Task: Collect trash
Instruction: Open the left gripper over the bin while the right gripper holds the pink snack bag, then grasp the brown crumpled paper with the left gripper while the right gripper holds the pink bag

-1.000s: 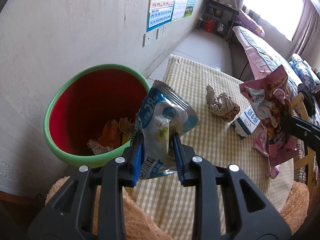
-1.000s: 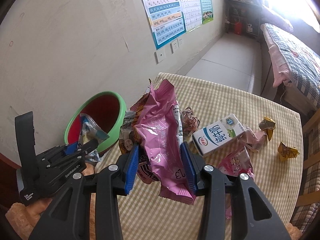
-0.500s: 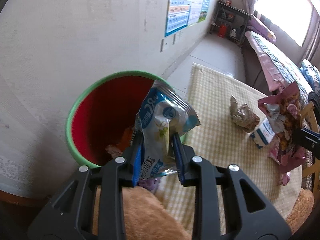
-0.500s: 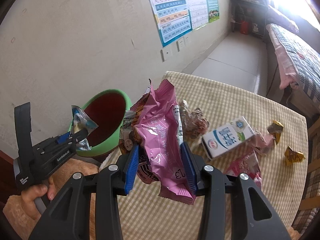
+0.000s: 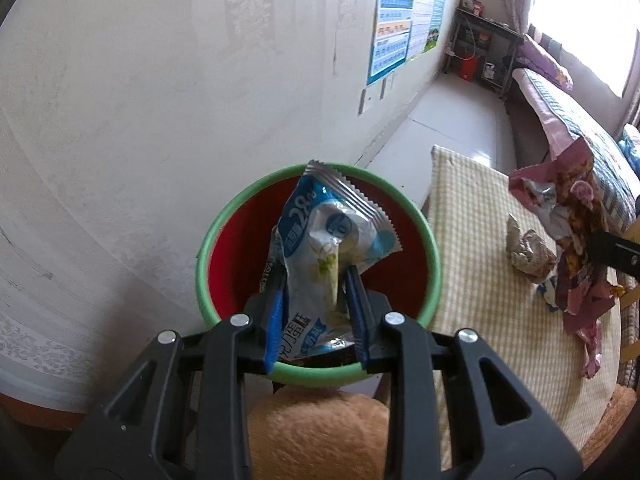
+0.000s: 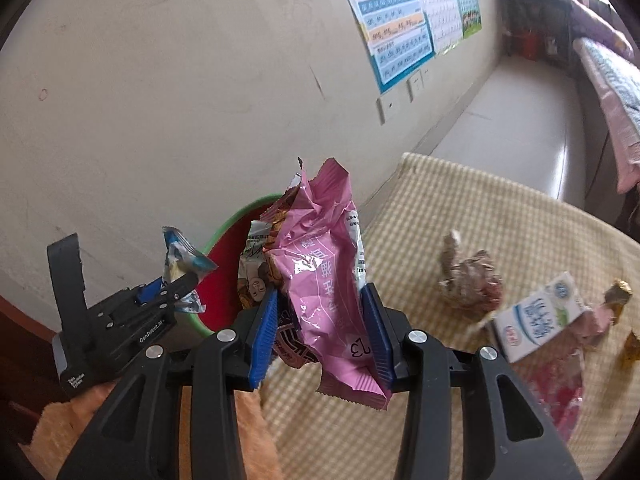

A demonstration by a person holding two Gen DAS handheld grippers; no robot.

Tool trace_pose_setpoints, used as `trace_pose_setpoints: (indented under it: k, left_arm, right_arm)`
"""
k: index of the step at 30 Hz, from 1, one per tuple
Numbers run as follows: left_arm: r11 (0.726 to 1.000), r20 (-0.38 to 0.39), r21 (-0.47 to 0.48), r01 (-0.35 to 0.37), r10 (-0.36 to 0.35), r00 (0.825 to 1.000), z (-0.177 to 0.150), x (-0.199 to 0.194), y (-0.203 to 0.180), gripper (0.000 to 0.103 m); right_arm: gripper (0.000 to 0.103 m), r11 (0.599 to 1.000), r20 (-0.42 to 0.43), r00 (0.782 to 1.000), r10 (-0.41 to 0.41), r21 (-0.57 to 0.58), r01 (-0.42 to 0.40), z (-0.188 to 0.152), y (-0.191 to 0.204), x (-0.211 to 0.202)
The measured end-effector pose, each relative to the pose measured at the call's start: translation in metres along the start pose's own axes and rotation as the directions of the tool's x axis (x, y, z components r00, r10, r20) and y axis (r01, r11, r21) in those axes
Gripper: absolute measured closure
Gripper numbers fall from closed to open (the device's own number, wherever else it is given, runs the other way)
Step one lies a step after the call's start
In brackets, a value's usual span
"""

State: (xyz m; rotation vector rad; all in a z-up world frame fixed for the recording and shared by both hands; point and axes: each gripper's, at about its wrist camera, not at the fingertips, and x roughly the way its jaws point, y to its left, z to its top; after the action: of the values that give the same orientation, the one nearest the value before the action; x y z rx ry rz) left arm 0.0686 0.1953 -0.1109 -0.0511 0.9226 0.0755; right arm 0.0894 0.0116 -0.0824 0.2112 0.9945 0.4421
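Blue-white wrapper [image 5: 328,256] in tight pinch of left gripper [image 5: 316,276], now right over red bin [image 5: 236,256], no longer beside it. Pink bag [image 6: 324,280] clamped in half-open right gripper [image 6: 320,300], moved nearer bin. Bin bottom hidden by wrapper. On checked table [image 6: 500,216]: one milk carton [image 6: 536,316], one crumpled wad [image 6: 468,280], few blurry bits far right

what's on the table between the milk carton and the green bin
A crumpled wrapper lies on the checked tablecloth between the milk carton and the green bin; the right wrist view shows it, slightly blurred.
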Motion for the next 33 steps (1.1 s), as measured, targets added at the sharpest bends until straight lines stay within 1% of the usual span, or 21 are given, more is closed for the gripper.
trace_pose_setpoints:
  k: [3,5,7,9,12,14,16,17,19,22,24,29,31,33]
  left_arm:
    - [1.0,-0.022,-0.028,0.002,-0.002,1.0,0.002,0.009,0.009,0.075]
    - [0.999,-0.037,-0.046,0.009,-0.011,0.999,0.003,0.014,0.012,0.075]
    - [0.999,-0.04,-0.046,0.011,-0.013,0.999,0.003,0.017,0.012,0.075]
    - [0.999,-0.041,-0.04,0.006,-0.008,0.999,0.003,0.018,0.013,0.075]
    - [0.999,-0.044,-0.049,-0.005,0.003,0.999,0.004,0.019,0.016,0.074]
    - [0.997,-0.034,-0.072,-0.025,0.023,0.999,0.005,0.021,0.019,0.054]
    - [0.994,-0.019,-0.106,-0.023,0.021,1.0,0.005,0.018,0.025,0.053]
    - [0.993,-0.018,-0.116,-0.023,0.022,1.0,0.006,0.017,0.027,0.053]
    - [0.992,-0.019,-0.118,-0.033,0.031,0.999,0.005,0.016,0.027,0.052]
    - [0.992,-0.016,-0.117,-0.041,0.04,0.999,0.004,0.016,0.026,0.049]
    - [0.992,-0.018,-0.124,-0.038,0.036,0.999,0.002,0.015,0.024,0.049]
    - [0.994,-0.016,-0.107,-0.025,0.023,1.0,-0.003,0.009,0.018,0.049]
    - [0.995,-0.014,-0.101,-0.015,0.013,1.0,-0.005,0.006,0.013,0.05]
    - [0.996,-0.016,-0.093,-0.004,0.003,1.0,-0.007,0.006,0.006,0.049]
  right_arm:
    - [0.062,1.0,-0.027,0.999,0.019,-0.002,-0.019,0.011,0.011,0.014]
    - [0.062,0.999,-0.035,0.998,0.05,0.012,-0.049,0.016,0.017,0.02]
    - [0.062,0.996,-0.046,0.996,0.081,0.031,-0.08,0.023,0.022,0.027]
    - [0.062,0.995,-0.045,0.995,0.093,0.034,-0.092,0.029,0.026,0.032]
    - [0.057,0.992,-0.026,0.992,0.121,0.032,-0.121,0.036,0.037,0.039]
    - [0.056,0.988,-0.03,0.988,0.15,0.049,-0.148,0.04,0.039,0.044]
    - [0.056,0.983,-0.027,0.986,0.167,0.075,-0.165,0.042,0.04,0.047]
    - [0.054,0.98,-0.023,0.983,0.181,0.092,-0.178,0.041,0.039,0.047]
    - [0.048,0.975,-0.016,0.98,0.197,0.112,-0.194,0.041,0.037,0.046]
    - [0.044,0.969,-0.018,0.975,0.22,0.122,-0.217,0.04,0.035,0.045]
    - [0.044,0.969,-0.012,0.976,0.219,0.118,-0.216,0.04,0.035,0.041]
    - [0.044,0.986,-0.006,0.988,0.155,0.062,-0.155,0.029,0.025,0.02]
    - [0.044,0.993,-0.007,0.993,0.118,0.024,-0.118,0.018,0.017,0.011]
    - [0.044,0.998,-0.02,0.998,0.062,-0.025,-0.063,0.004,0.003,0.002]
